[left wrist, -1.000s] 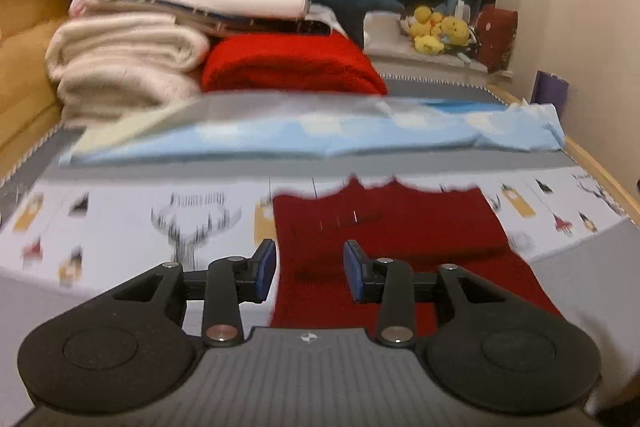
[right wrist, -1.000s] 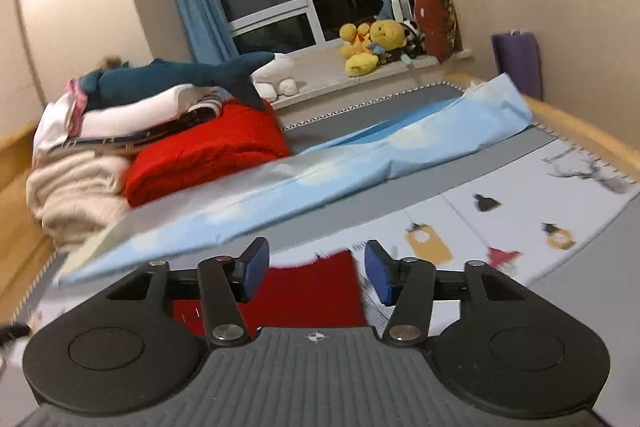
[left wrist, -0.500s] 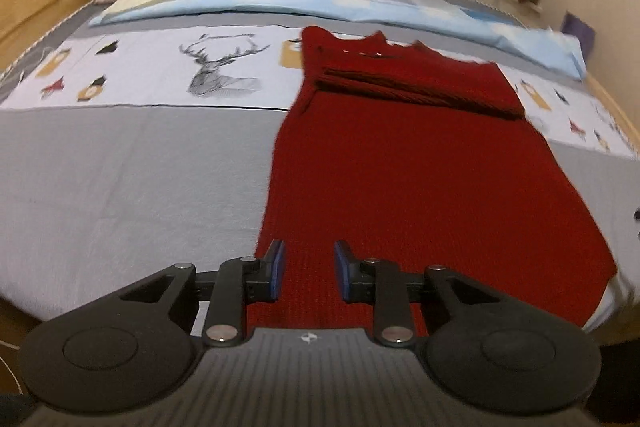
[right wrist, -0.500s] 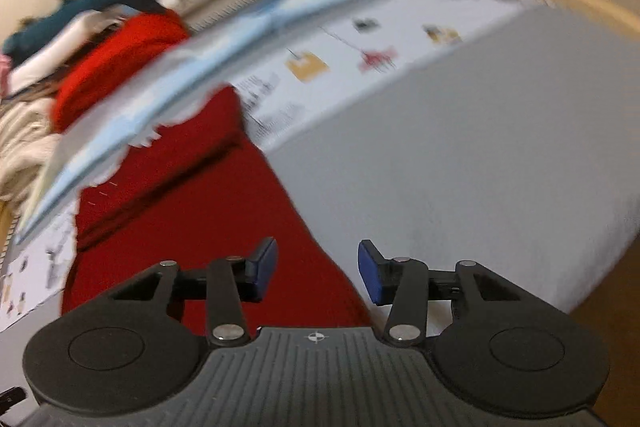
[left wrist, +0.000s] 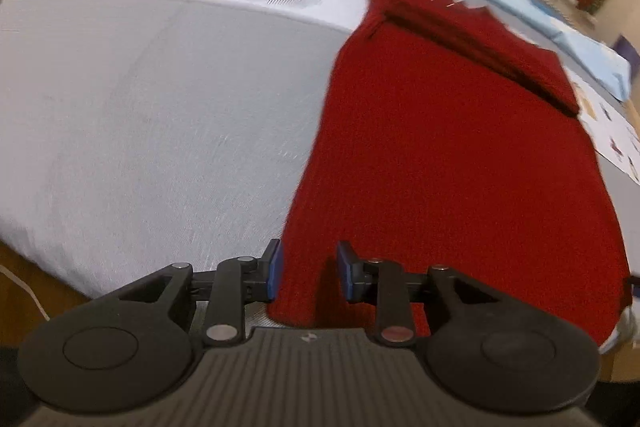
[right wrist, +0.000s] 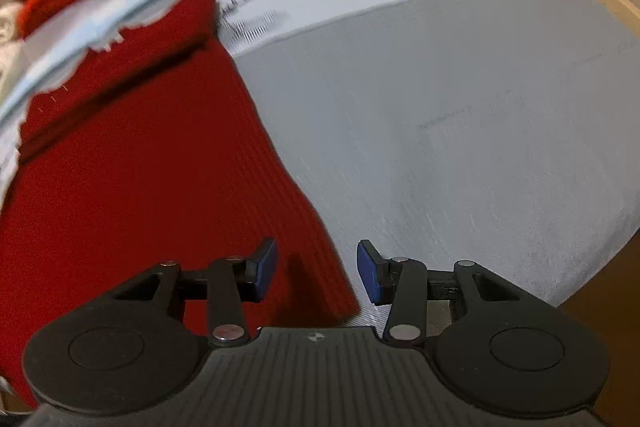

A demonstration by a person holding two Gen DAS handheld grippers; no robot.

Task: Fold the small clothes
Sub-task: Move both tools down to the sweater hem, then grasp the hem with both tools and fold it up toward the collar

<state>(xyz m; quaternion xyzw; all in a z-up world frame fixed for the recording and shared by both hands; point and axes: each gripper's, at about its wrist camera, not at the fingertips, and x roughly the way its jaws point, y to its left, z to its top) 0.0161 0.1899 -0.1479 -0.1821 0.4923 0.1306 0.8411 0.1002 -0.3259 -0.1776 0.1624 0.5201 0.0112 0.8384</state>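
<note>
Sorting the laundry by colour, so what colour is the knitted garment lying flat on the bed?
Dark red, a ribbed knit garment; it shows best in the right wrist view.

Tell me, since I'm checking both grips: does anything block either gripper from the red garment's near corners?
Nothing visible does. The left gripper and right gripper stand open over the red garment, one at each near corner.

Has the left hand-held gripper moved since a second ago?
Yes. The left hand-held gripper has dropped toward the near hem of the red sweater, which now fills its view; the folded stack beyond is gone.
</note>
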